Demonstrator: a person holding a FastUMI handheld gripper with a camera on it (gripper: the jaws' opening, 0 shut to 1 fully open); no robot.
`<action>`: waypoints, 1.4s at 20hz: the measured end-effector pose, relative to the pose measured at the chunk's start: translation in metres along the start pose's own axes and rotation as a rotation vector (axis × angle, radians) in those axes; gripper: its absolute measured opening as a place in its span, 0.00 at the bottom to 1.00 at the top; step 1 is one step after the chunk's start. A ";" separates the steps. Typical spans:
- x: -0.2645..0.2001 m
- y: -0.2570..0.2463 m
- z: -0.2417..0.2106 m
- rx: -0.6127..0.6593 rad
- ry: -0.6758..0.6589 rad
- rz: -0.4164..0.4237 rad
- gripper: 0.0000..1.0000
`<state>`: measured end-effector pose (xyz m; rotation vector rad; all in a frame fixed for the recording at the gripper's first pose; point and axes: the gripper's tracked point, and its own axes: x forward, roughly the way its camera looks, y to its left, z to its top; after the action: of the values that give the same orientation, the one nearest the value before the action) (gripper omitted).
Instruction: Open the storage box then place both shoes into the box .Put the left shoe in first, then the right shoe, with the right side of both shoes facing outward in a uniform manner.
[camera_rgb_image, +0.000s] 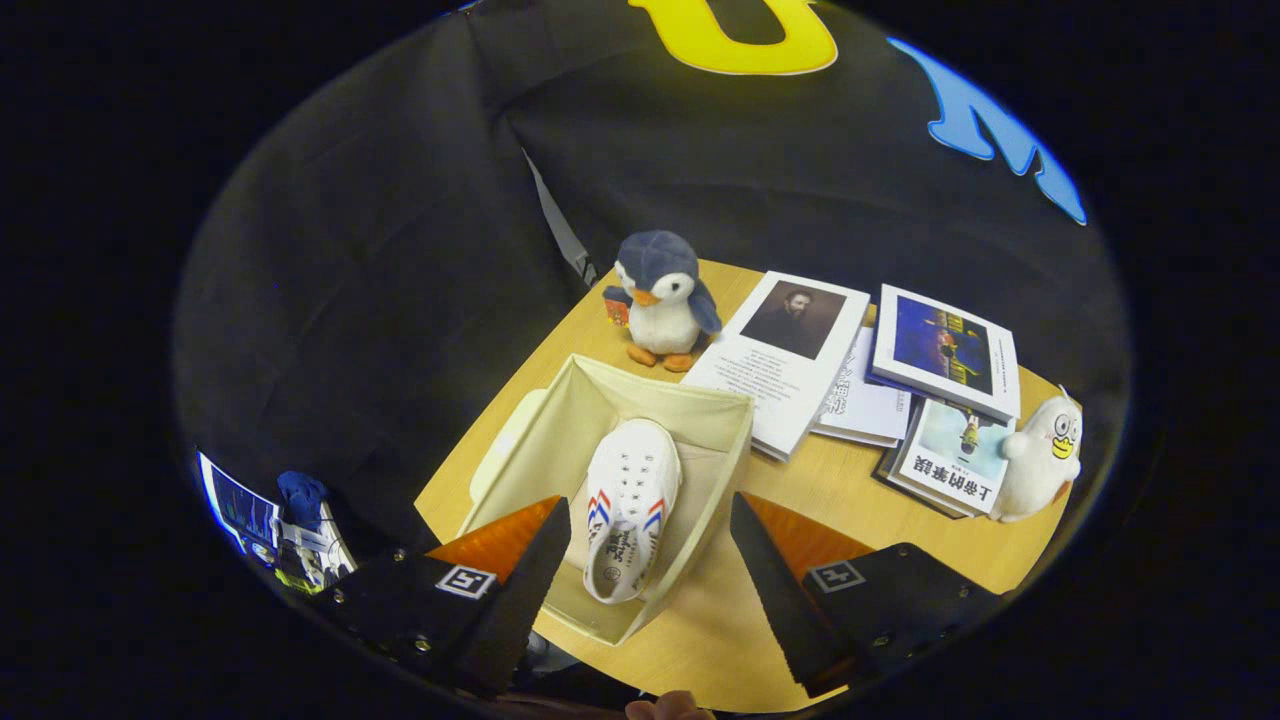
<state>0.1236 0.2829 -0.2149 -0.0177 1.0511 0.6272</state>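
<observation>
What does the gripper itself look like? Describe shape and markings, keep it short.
The gripper has two wedge-shaped jaws that taper to narrow tips, with flat inner faces. Each carries a square printed marker tag on its upper side, and small screw heads dot the housings. The jaws stand open, either side of the white shoe in the box.

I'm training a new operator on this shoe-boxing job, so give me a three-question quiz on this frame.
1. True or false: the storage box is open.
2. How many shoes lie in the box? A) none B) one C) two
3. Fill in: the gripper hovers with its jaws ____.

Key:
1. True; the lid is off.
2. B; one white shoe lies inside, between the fingers as seen.
3. Open; the fingers are spread and pressing on nothing.
</observation>
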 end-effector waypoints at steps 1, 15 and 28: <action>-0.009 -0.006 0.002 0.012 -0.025 -0.008 0.98; -0.241 -0.116 0.016 0.129 -0.697 -0.372 0.98; -0.340 -0.093 -0.028 0.109 -1.026 -0.602 0.98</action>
<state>0.0313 0.0363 0.0211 0.0753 0.0507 -0.0197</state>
